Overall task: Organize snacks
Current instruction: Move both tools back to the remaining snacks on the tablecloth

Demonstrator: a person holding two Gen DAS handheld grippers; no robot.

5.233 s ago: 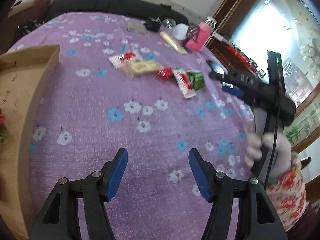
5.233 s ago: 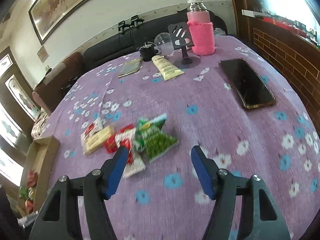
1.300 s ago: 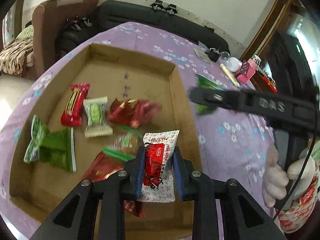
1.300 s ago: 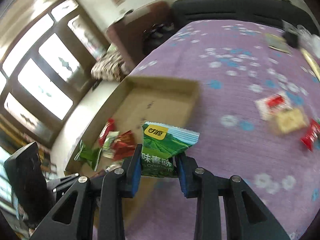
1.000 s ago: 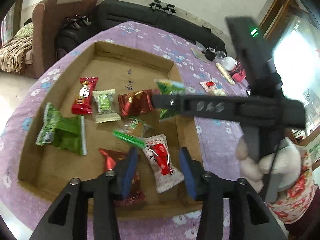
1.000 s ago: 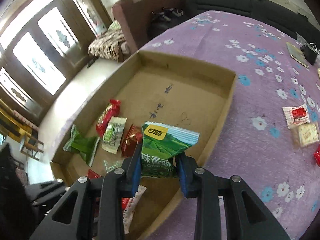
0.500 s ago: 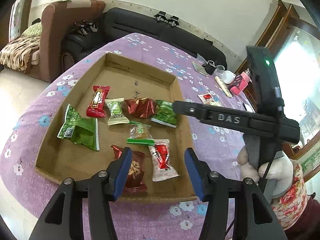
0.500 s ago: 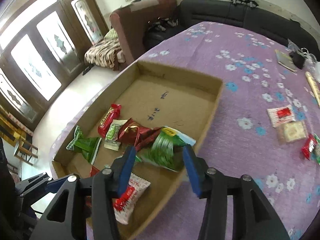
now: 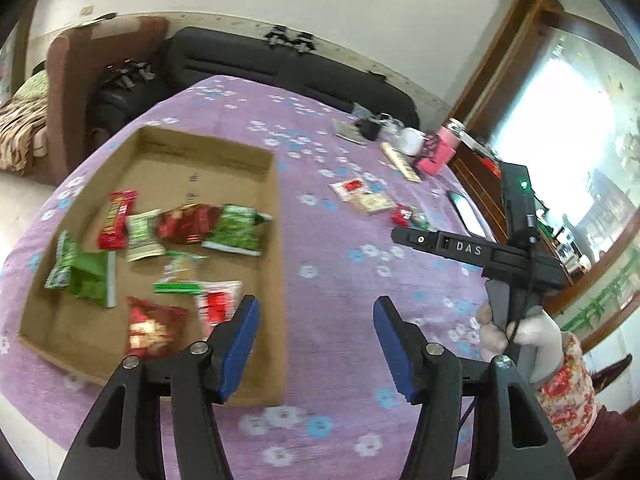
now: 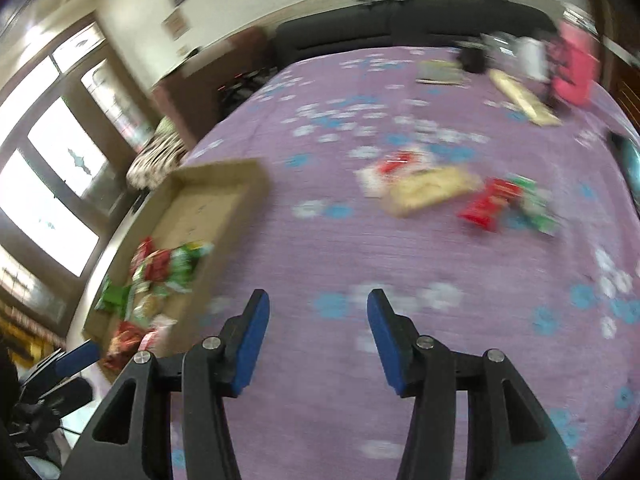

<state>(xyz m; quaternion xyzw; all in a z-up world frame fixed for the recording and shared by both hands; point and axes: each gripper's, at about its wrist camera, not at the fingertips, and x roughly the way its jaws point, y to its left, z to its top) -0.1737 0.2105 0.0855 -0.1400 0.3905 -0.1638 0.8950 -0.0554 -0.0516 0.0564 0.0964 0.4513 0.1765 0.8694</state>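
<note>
A cardboard tray (image 9: 276,240) on the purple flowered tablecloth (image 9: 340,280) holds several snack packets, among them a green packet (image 9: 238,232) and a white-and-red packet (image 9: 218,306). My left gripper (image 9: 316,344) hangs over the tray's right wall, its jaws opening with nothing between them. My right gripper (image 10: 318,336) is open and empty above bare cloth, right of the tray (image 10: 224,184). Loose snacks lie further right: a white-and-red packet (image 10: 392,168), a beige cracker pack (image 10: 432,188), a red candy (image 10: 488,202) and a green packet (image 10: 536,204).
A pink bottle (image 9: 438,156), a cream tube (image 9: 400,160), a white cup (image 9: 412,142) and a phone (image 9: 466,216) sit at the table's far right. A black sofa (image 9: 240,60) and brown armchair (image 9: 80,72) stand behind. A gloved hand (image 9: 516,332) grips the right tool.
Both grippers let go of their packets, which now lie in the tray. Both have swung right, away from the tray, the right one farther. The left jaws have spread wider.
</note>
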